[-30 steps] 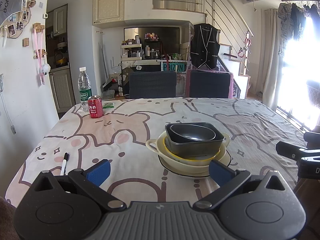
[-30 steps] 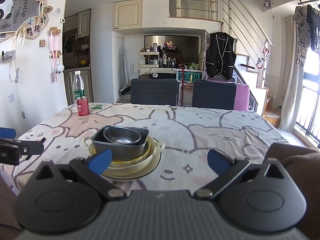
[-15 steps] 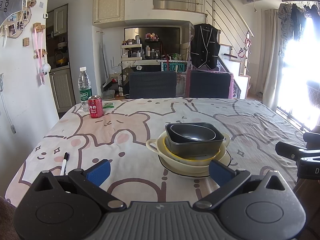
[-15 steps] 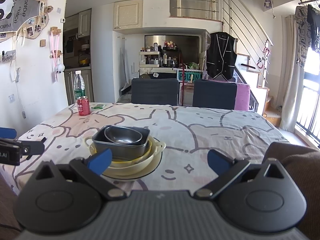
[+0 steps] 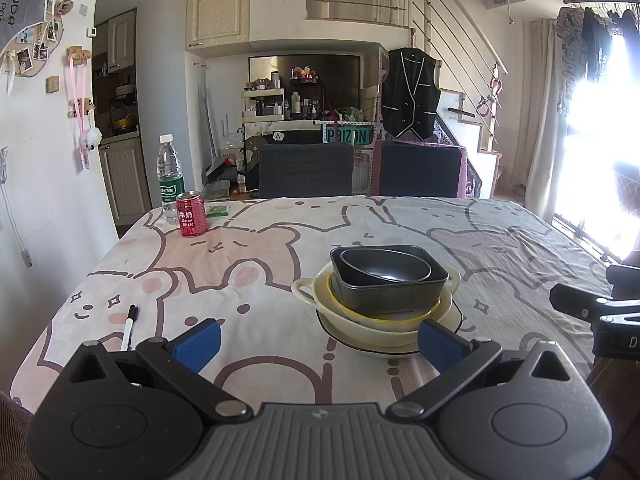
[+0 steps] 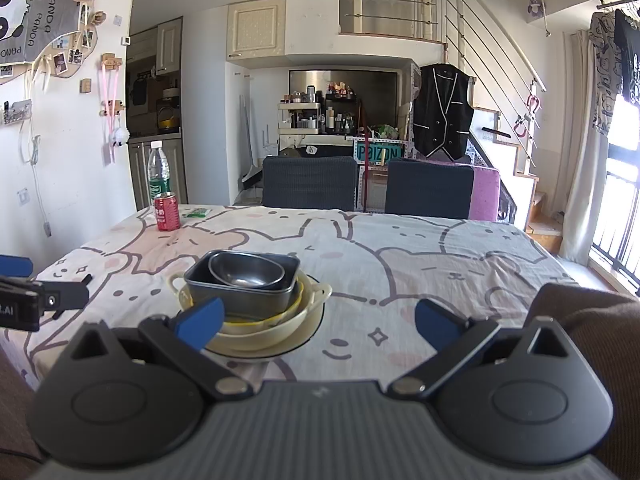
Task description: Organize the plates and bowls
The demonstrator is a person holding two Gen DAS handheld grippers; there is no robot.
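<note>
A stack of dishes stands mid-table: a dark oval bowl [image 5: 385, 267] inside a dark square bowl [image 5: 390, 294], on a yellow-rimmed bowl [image 5: 384, 317], a cream two-handled bowl [image 5: 320, 300] and a white plate [image 5: 454, 320]. The stack also shows in the right wrist view [image 6: 244, 280]. My left gripper [image 5: 318, 344] is open and empty, at the near edge, left of the stack. My right gripper [image 6: 316, 316] is open and empty, at the near edge, right of the stack.
A red can [image 5: 191, 214], a water bottle [image 5: 171, 180] and a green packet [image 5: 217, 211] stand at the far left corner. A pen [image 5: 129, 326] lies near the left edge. Two dark chairs [image 5: 306, 176] stand behind the table [image 5: 500, 240].
Almost nothing has changed. In the right wrist view the stack has drifted slightly right, so my right gripper has shifted a little.
</note>
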